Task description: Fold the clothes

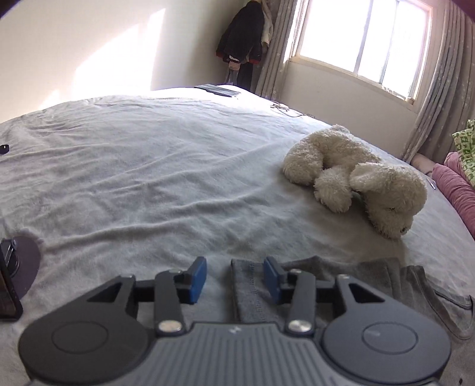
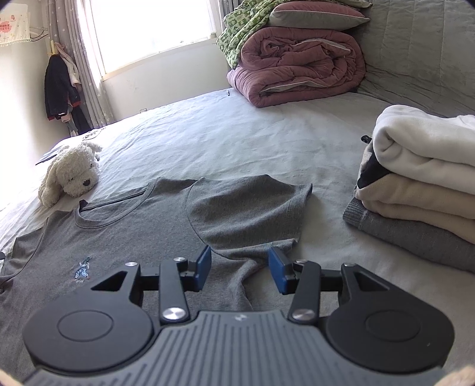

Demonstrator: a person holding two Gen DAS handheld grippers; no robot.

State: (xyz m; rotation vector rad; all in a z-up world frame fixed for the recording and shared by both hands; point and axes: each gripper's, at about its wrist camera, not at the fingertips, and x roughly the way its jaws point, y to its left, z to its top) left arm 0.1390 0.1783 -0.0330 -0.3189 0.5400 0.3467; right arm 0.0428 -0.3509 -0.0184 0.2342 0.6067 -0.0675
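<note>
bed [image 2: 207, 142]: grey sheet, wrinkled, carrying everything.
folded pile [image 2: 421, 184]: white, cream and grey layers, at the right.
t-shirt [image 2: 133, 225]: grey, spread flat near both grippers, right sleeve folded inward.
plush dog [image 2: 71, 175]: far left of the collar.
right gripper [image 2: 240, 271]: fingers apart over the sleeve, holding nothing.
left gripper [image 1: 235, 279]: fingers apart at the shirt's edge, empty.

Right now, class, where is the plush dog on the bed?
In the right wrist view the plush dog lies at the left on the bed sheet, just beyond the grey T-shirt's collar, below the window.
</note>
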